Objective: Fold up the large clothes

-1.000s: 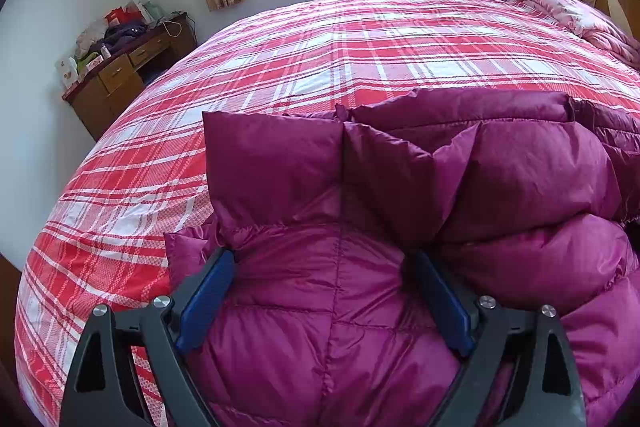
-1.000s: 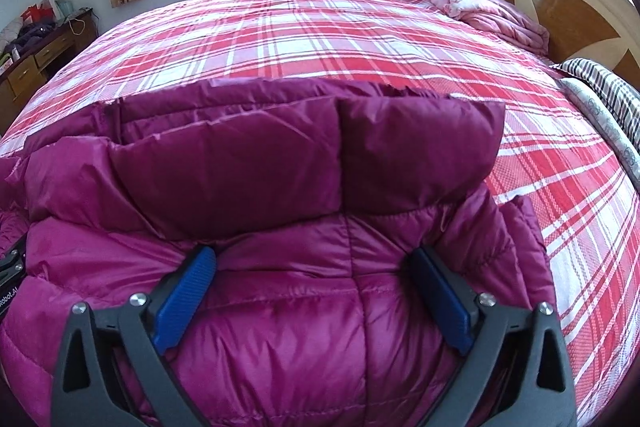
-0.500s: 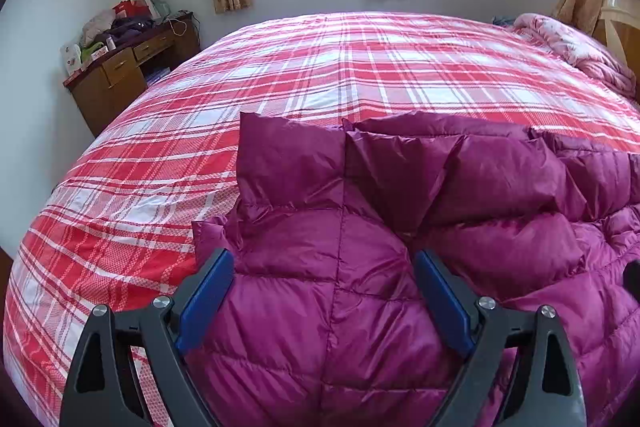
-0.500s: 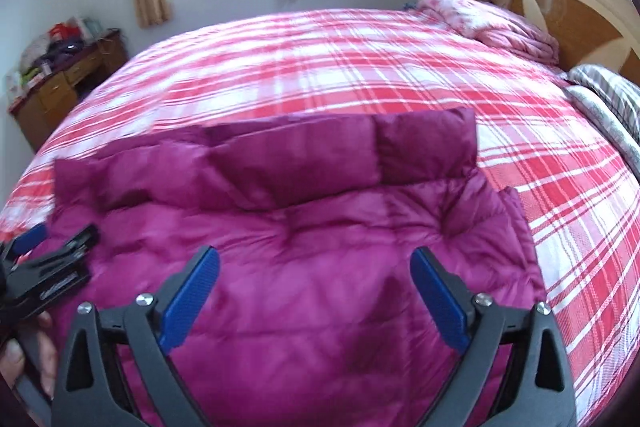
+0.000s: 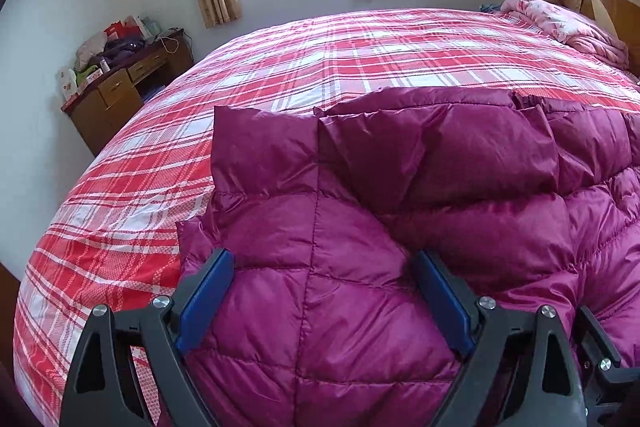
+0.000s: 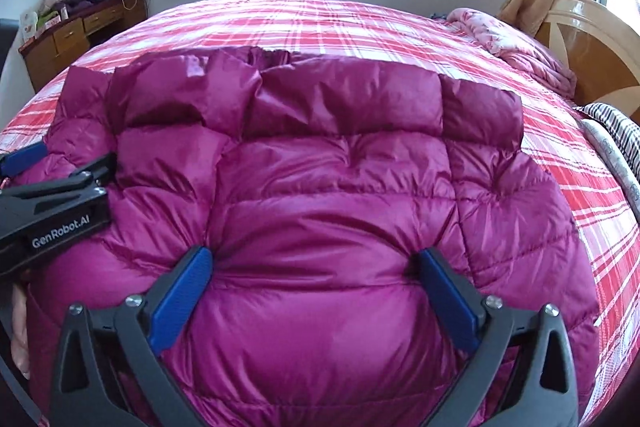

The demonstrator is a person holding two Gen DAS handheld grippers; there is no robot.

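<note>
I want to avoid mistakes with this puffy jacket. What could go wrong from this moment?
1. The magenta down jacket is thick and slick-looking; the open right gripper and left gripper span more padding than they may pinch, so a grasp might slip.
2. Its puffy fold may spring open.
3. The grippers are close together and could collide.
</note>
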